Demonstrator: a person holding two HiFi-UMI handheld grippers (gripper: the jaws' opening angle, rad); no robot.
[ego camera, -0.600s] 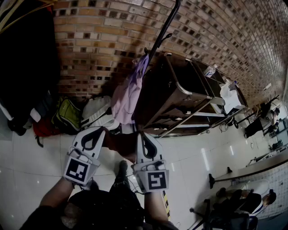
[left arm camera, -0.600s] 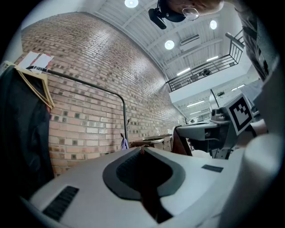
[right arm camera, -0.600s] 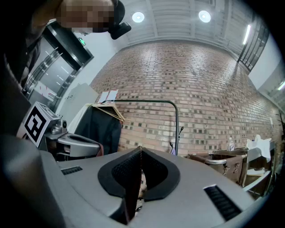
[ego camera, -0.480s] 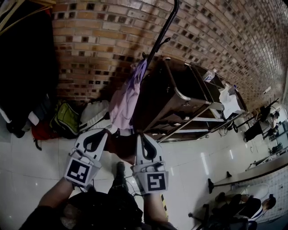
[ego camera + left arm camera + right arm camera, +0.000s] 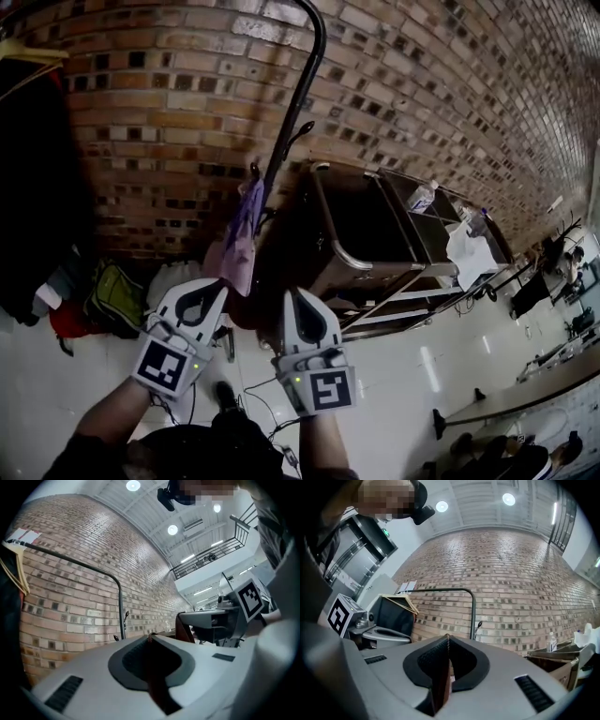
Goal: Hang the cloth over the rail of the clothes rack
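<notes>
- The dark brown cloth [image 5: 257,311] is being held low in the centre of the head view. It is being stretched between the two tools, well below the rail.
- One edge is being pinched by the left hand-held gripper [image 5: 204,292], its jaws closed on the fabric. The other edge is being clamped the same way by the right hand-held gripper [image 5: 298,305].
- The rail [image 5: 307,94] of the clothes rack is curving through the upper centre of the frame, in front of the brick wall [image 5: 169,112].
- For a clean drape, both grips are best kept tight while the cloth is being raised above the rail. The top edge should be kept taut and level.
- A pink garment [image 5: 240,230] is hanging at the post, just above the left tool. A snag is likely unless the cloth is being steered to the bare horizontal stretch of rail.
</notes>
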